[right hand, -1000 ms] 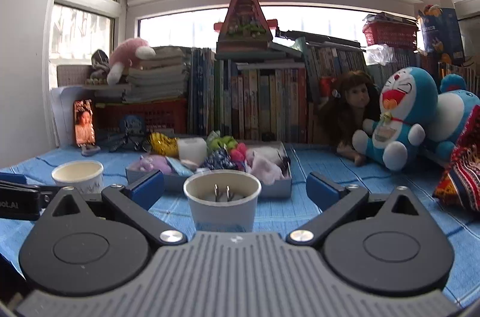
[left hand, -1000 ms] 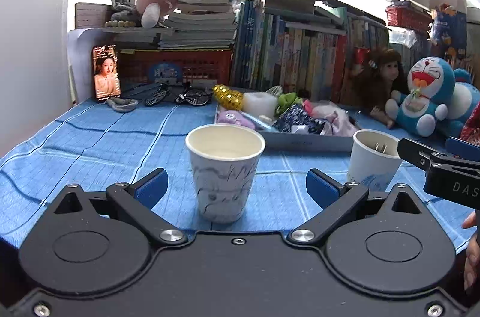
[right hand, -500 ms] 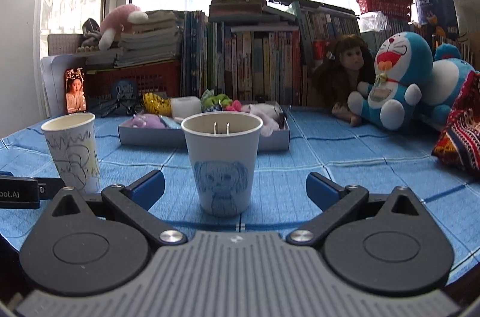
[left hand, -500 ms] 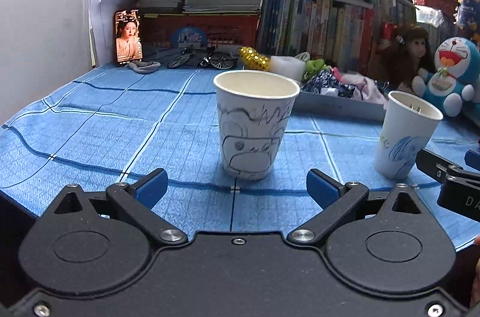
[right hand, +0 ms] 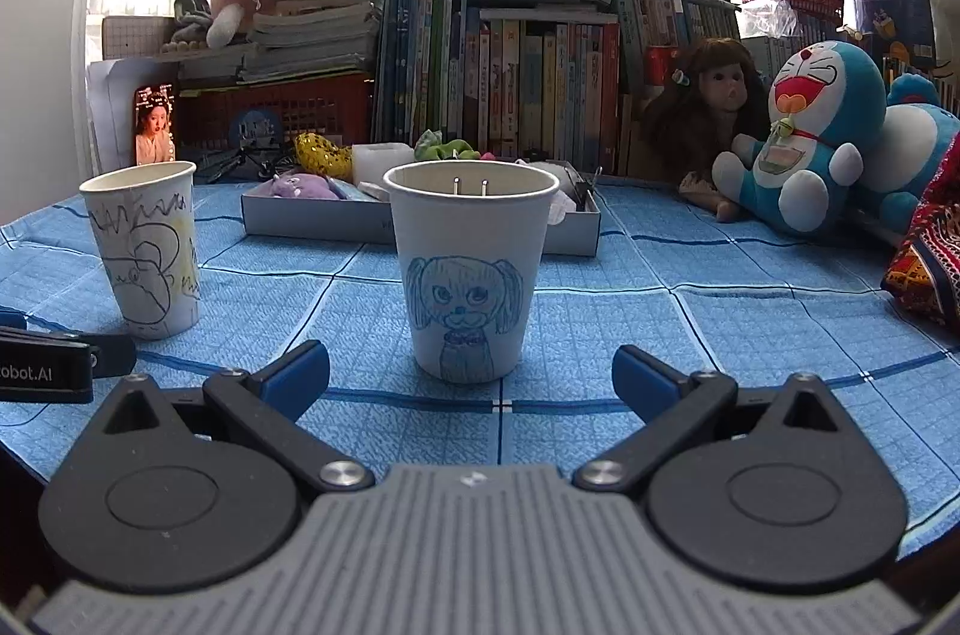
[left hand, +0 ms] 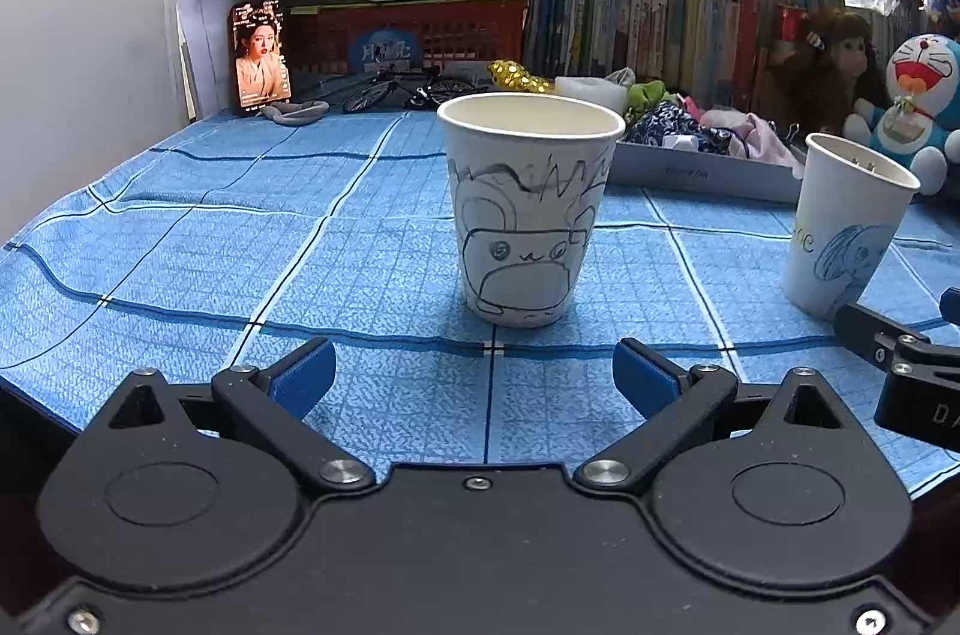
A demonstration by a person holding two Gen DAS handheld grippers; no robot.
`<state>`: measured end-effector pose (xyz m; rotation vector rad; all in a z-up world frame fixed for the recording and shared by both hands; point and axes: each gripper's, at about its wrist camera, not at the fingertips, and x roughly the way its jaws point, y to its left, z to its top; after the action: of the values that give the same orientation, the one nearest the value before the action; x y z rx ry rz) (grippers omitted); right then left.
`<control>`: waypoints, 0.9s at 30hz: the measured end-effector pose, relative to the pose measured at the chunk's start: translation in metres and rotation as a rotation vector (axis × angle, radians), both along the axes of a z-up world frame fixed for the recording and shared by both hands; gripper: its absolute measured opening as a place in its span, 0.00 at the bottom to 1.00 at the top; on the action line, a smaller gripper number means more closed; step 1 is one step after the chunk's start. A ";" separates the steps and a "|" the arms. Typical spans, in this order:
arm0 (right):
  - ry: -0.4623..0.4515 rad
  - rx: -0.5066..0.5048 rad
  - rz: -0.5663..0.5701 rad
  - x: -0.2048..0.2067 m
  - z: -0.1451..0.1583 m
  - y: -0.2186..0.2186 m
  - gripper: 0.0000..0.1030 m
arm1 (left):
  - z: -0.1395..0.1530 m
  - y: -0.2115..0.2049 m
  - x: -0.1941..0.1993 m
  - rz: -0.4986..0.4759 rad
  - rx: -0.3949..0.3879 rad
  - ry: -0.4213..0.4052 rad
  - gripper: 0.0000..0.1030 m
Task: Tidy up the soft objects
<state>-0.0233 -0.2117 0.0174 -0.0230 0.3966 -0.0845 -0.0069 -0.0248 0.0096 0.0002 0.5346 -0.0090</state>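
Left wrist: my left claw point(left hand: 474, 377) gapes wide, holding nothing, facing the black-doodled paper cup point(left hand: 528, 209) on the blue checked cloth point(left hand: 240, 245) over the bench.

Right wrist: right claw point(right hand: 471, 374) likewise wide and unladen before the dog-drawing cup point(right hand: 468, 269). Soft bits lie in the grey tray point(right hand: 312, 215) behind. Stage unclear; I cannot tell what either cup holds. Books, plush line the windowsill.

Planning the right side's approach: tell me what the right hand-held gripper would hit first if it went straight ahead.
The right hand-held gripper, open and empty, points at the paper cup with the blue dog drawing. That cup, upright on the blue tablecloth, would likely be met first, between the fingers.
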 end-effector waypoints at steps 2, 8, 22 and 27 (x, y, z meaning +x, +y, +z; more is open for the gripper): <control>0.008 0.000 -0.001 0.002 -0.002 0.001 1.00 | -0.002 0.001 0.002 0.002 -0.003 0.008 0.96; 0.037 -0.010 -0.005 0.008 -0.008 0.004 1.00 | -0.007 0.003 0.007 0.005 -0.002 0.026 0.96; 0.091 -0.006 -0.020 0.013 -0.019 0.004 1.00 | -0.012 0.001 0.015 -0.017 0.014 0.039 1.00; 0.106 0.004 -0.012 0.015 -0.018 0.002 1.00 | -0.011 0.002 0.019 -0.040 0.018 0.060 1.00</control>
<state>-0.0082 -0.2102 -0.0009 -0.0211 0.5024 -0.0943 0.0125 -0.0225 -0.0010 0.0284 0.5942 -0.0432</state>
